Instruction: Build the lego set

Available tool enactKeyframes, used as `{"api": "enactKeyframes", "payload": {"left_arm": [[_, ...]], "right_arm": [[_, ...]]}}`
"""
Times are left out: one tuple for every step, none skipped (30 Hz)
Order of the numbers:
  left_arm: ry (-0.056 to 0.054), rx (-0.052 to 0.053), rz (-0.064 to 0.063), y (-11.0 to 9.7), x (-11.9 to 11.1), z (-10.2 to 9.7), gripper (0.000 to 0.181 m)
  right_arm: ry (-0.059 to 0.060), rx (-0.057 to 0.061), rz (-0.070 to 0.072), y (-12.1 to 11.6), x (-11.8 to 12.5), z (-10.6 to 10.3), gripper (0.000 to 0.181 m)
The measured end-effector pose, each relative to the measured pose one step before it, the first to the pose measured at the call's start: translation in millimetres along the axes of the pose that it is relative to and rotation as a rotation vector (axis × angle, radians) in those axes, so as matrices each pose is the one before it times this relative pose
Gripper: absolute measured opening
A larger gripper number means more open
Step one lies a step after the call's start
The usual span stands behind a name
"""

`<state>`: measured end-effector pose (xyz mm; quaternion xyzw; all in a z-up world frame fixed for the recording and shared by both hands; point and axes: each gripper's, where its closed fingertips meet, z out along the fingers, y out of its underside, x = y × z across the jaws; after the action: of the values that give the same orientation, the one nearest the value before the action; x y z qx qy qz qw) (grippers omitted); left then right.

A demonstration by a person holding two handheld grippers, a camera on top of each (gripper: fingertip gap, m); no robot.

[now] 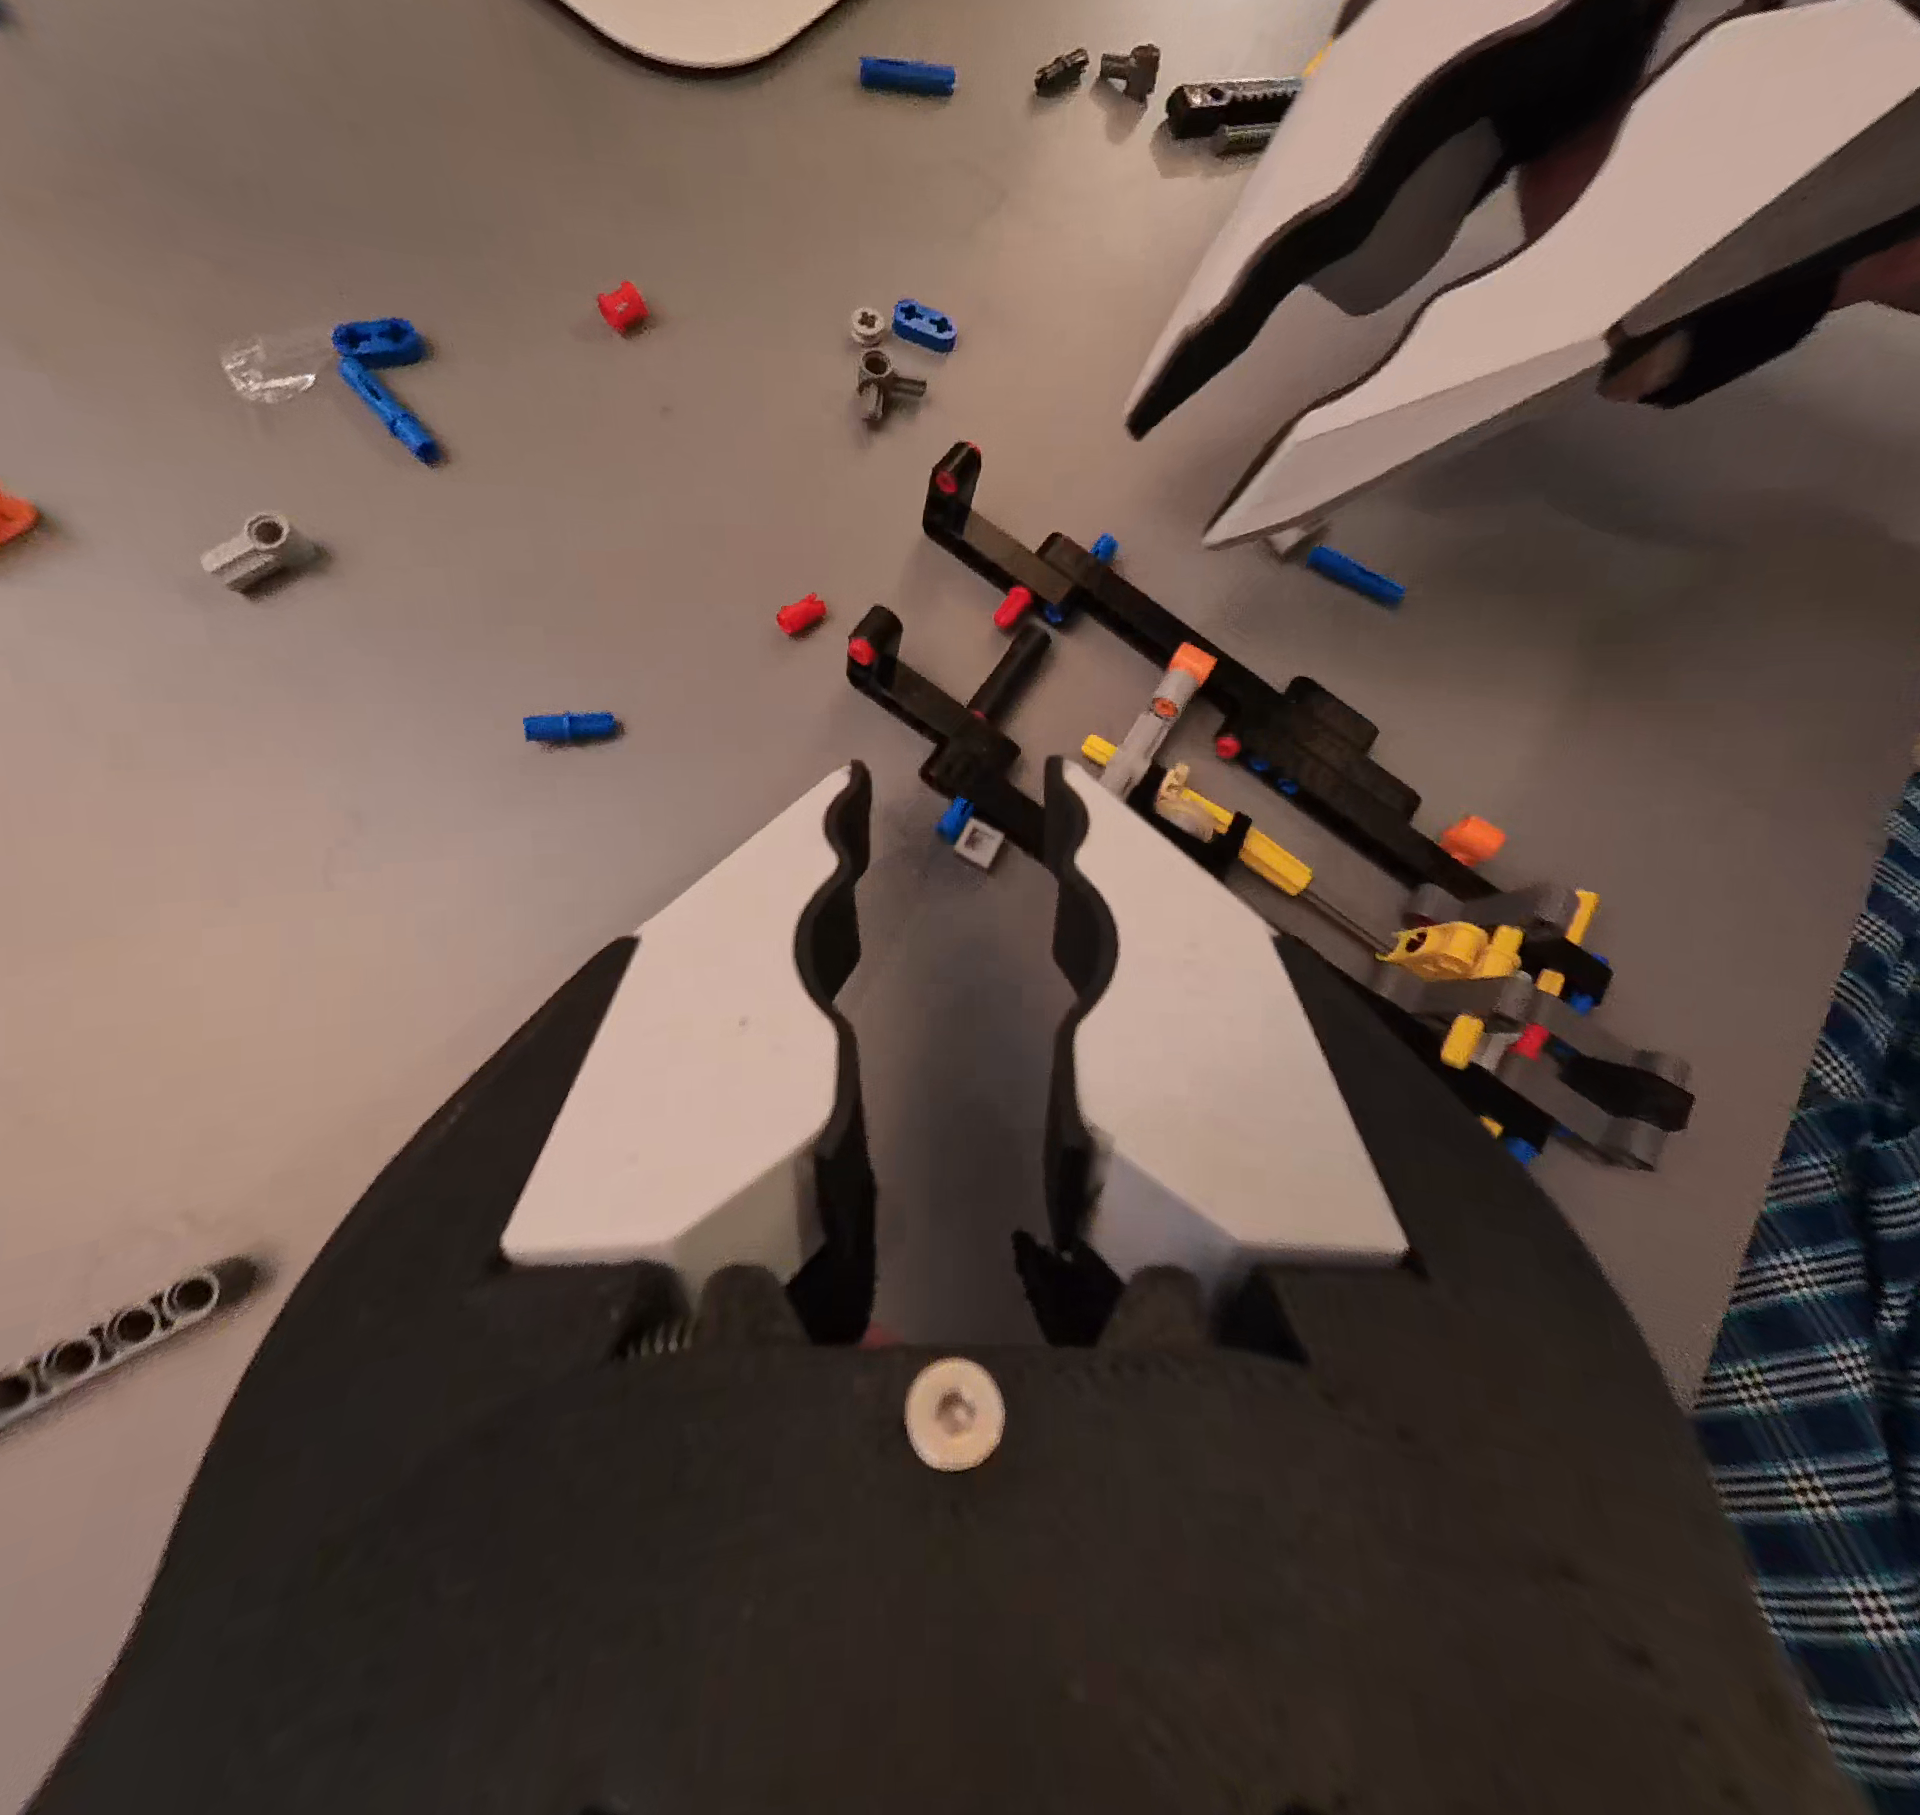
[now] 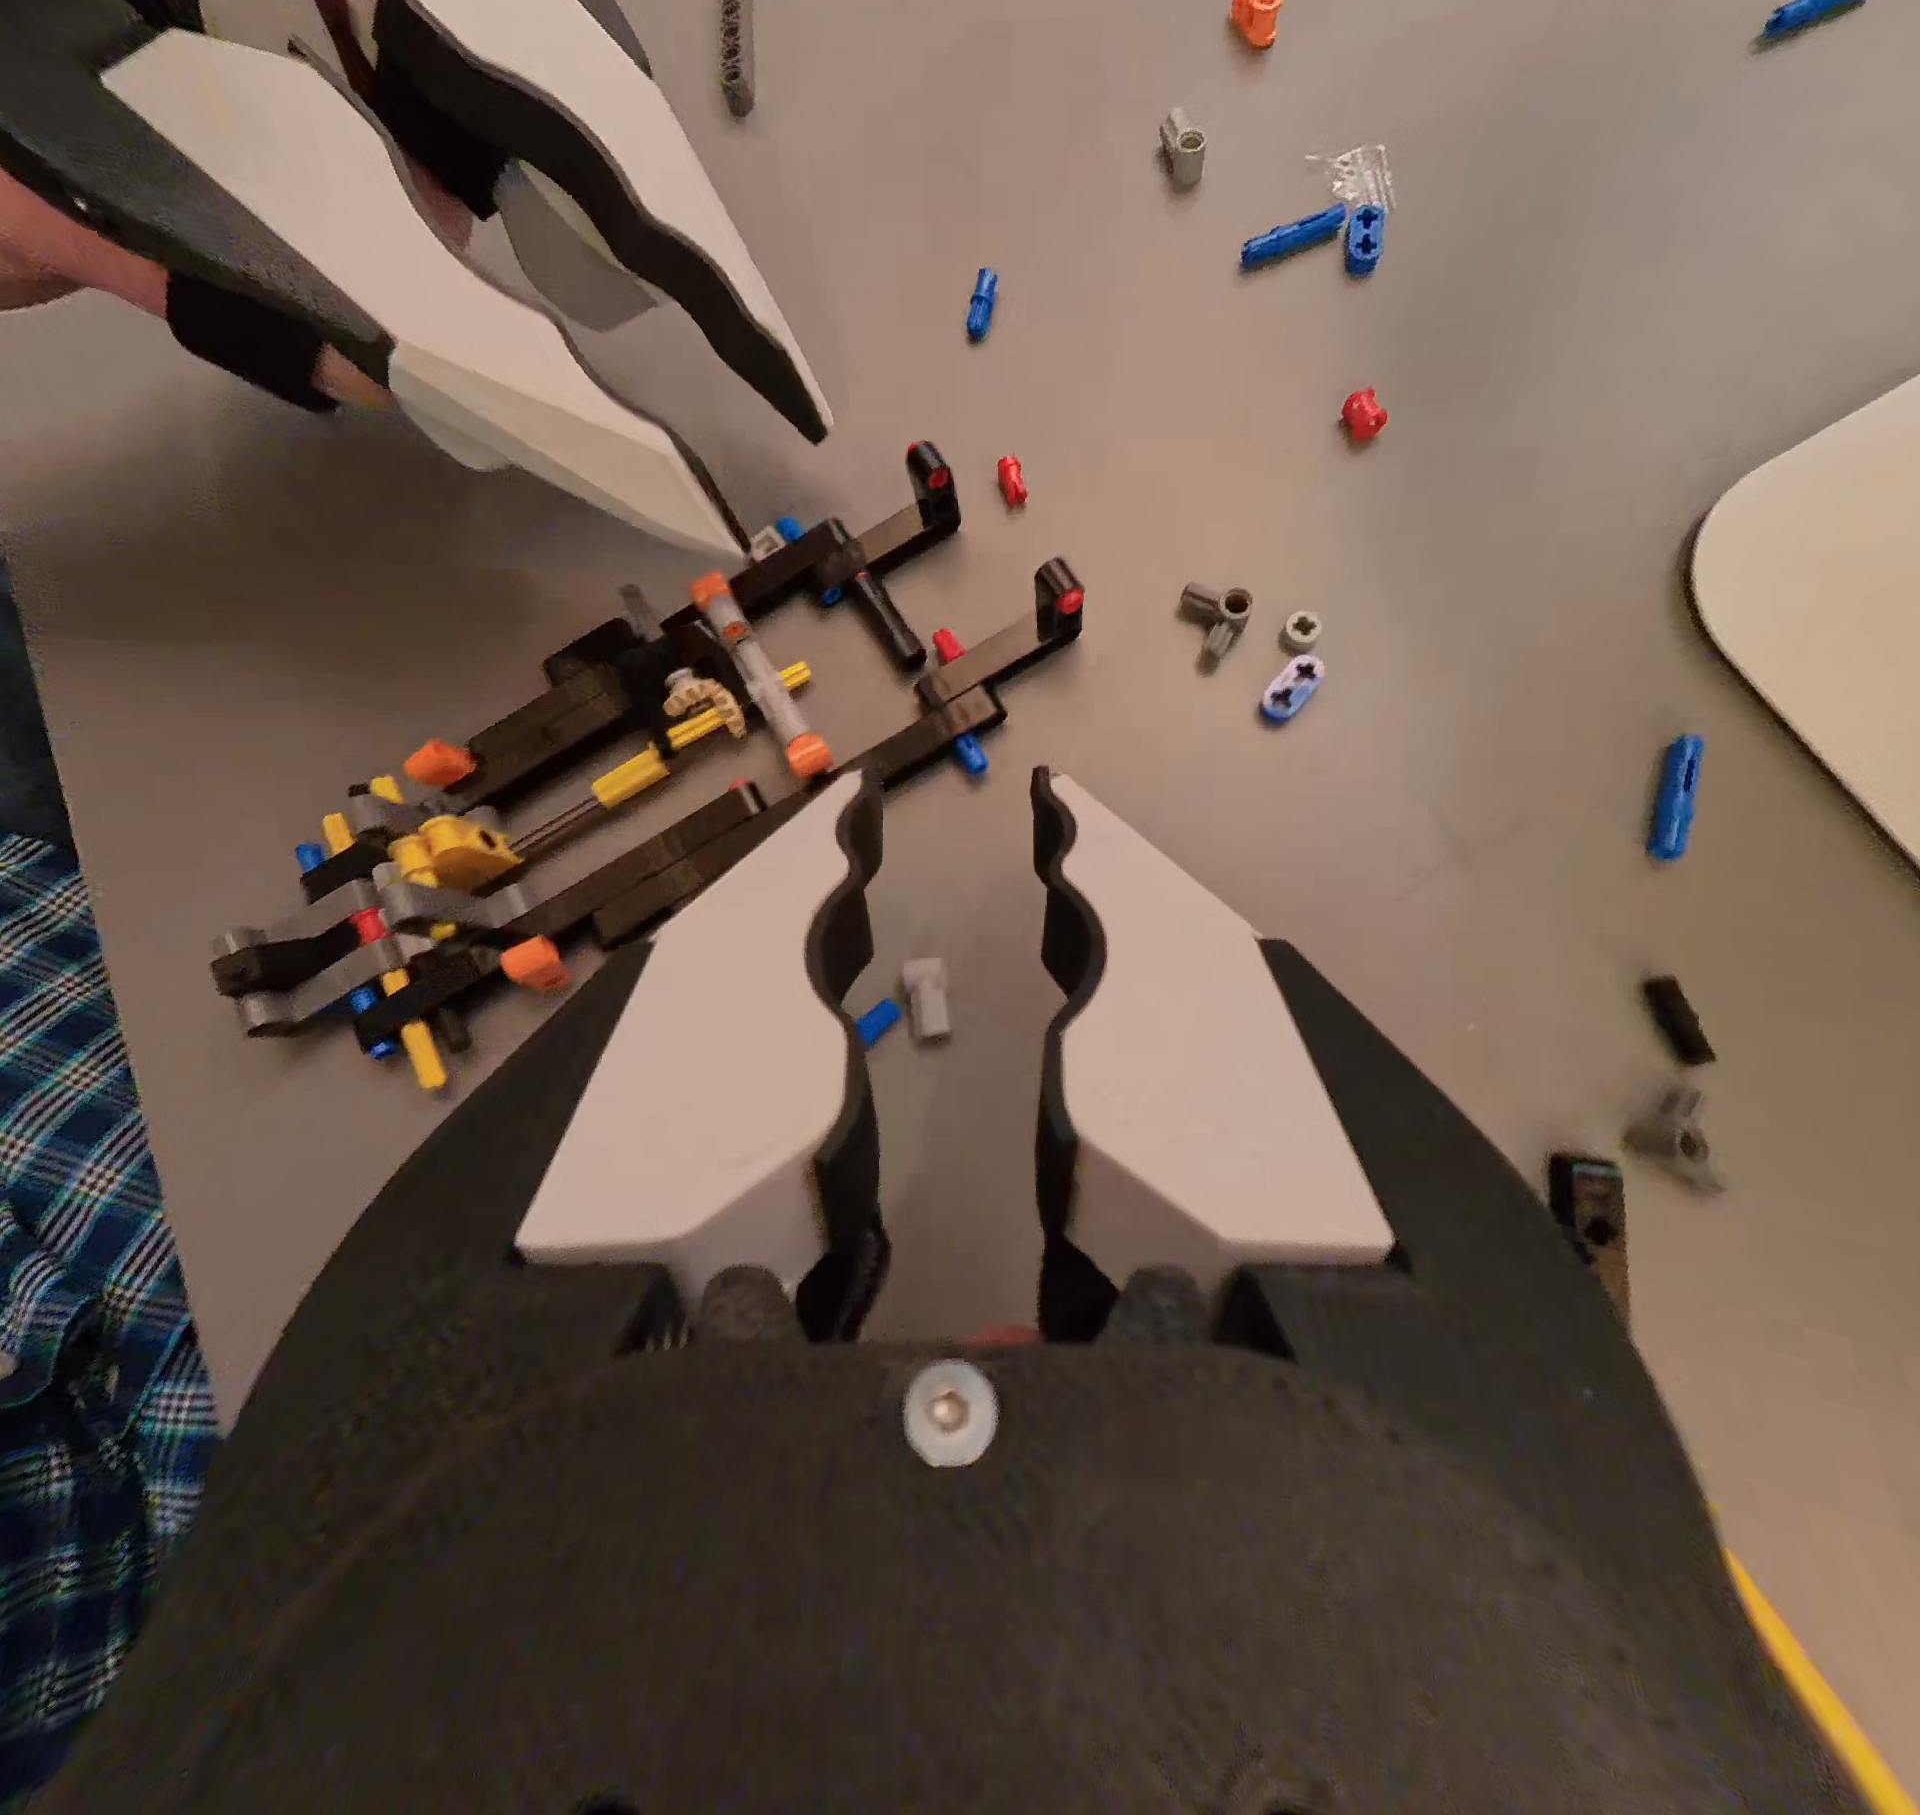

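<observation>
Left gripper (image 1: 954,789): released, jaws apart, nothing between them; it hovers at the near end of the lego assembly (image 1: 1226,789), one fingertip over a black beam.
Right gripper (image 2: 951,789): released, empty; it hovers just beside the assembly's far rail, above a small grey connector (image 2: 925,996) and a blue pin (image 2: 878,1020).
Assembly location: flat on the grey table (image 1: 623,934), between the two grippers.
Assembly appearance: two long black rails, each ending in an upturned bracket with a red pin; a grey axle with orange end caps crosses them; yellow and grey parts cluster at the opposite end.
Progress: partly built, judged mid-task; the frame holds together.
Remaining: many loose parts lie around the assembly, including blue pins, red bushes (image 1: 621,307), grey connectors and a grey perforated beam (image 1: 114,1334).
</observation>
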<state>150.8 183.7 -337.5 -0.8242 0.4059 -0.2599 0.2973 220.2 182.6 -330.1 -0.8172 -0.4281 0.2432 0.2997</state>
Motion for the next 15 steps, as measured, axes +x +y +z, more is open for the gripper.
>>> {"api": "enactKeyframes", "payload": {"left_arm": [[0.0063, -0.0083, 0.0018, 0.17, -0.14, 2.21, 0.031], [0.0030, -0.0094, 0.0059, 0.49, -0.91, 1.35, 0.031], [0.0016, -0.0005, 0.0028, -0.58, -1.47, 0.49, 0.031], [0.0085, 0.0058, -0.0049, -1.16, -0.75, 0.12, 0.031], [0.0109, 0.0077, -0.0082, -1.27, -0.48, -0.02, 0.031], [0.0023, 0.0064, -0.0074, -0.54, -1.58, -0.08, 0.031], [0.0035, 0.0017, -0.0033, 0.58, -1.06, -0.12, 0.031], [0.0048, -0.0040, -0.0001, 1.75, -0.61, -0.17, 0.032], [-0.0008, 0.0018, 0.0008, 1.14, -1.14, -0.30, 0.032], [0.0045, 0.0072, -0.0032, 0.34, -0.18, -0.20, 0.032], [0.0151, 0.0087, -0.0052, -0.23, 1.68, 0.31, 0.032], [0.0037, 0.0008, -0.0046, 0.31, 0.53, 0.70, 0.033], [-0.0083, -0.0041, 0.0042, 0.59, -0.86, 0.97, 0.034], [-0.0024, -0.0063, 0.0107, 0.67, 0.37, 1.19, 0.035], [-0.0020, -0.0097, 0.0107, 0.91, 0.36, 1.14, 0.035]], "right_arm": [[-0.0131, -0.0120, -0.0048, -0.48, 1.39, 3.70, 0.026], [-0.0133, -0.0162, -0.0085, 0.44, 1.24, 3.62, 0.025], [-0.0092, -0.0142, -0.0114, 0.59, 1.84, 3.02, 0.025], [-0.0057, -0.0053, -0.0095, -0.25, 2.56, 1.92, 0.024], [-0.0053, 0.0017, -0.0005, -0.97, 2.99, 0.87, 0.023], [-0.0060, 0.0088, 0.0041, -2.15, 2.82, -0.05, 0.022], [-0.0060, 0.0177, 0.0000, -3.63, 2.16, -0.73, 0.022], [-0.0054, 0.0189, -0.0013, -4.24, 2.04, -0.75, 0.023], [-0.0084, 0.0151, -0.0014, -3.98, 1.30, -0.24, 0.024], [-0.0124, 0.0119, -0.0055, -3.64, 0.29, 0.43, 0.026], [-0.0097, 0.0087, -0.0092, -3.36, 0.33, 0.99, 0.027], [-0.0057, 0.0033, -0.0091, -2.36, 0.86, 1.75, 0.028], [-0.0065, -0.0039, -0.0065, -1.15, 1.04, 2.59, 0.029], [-0.0053, -0.0066, -0.0037, -0.67, 1.37, 3.08, 0.030], [-0.0071, -0.0032, -0.0045, -1.41, 0.89, 3.21, 0.030]]}}
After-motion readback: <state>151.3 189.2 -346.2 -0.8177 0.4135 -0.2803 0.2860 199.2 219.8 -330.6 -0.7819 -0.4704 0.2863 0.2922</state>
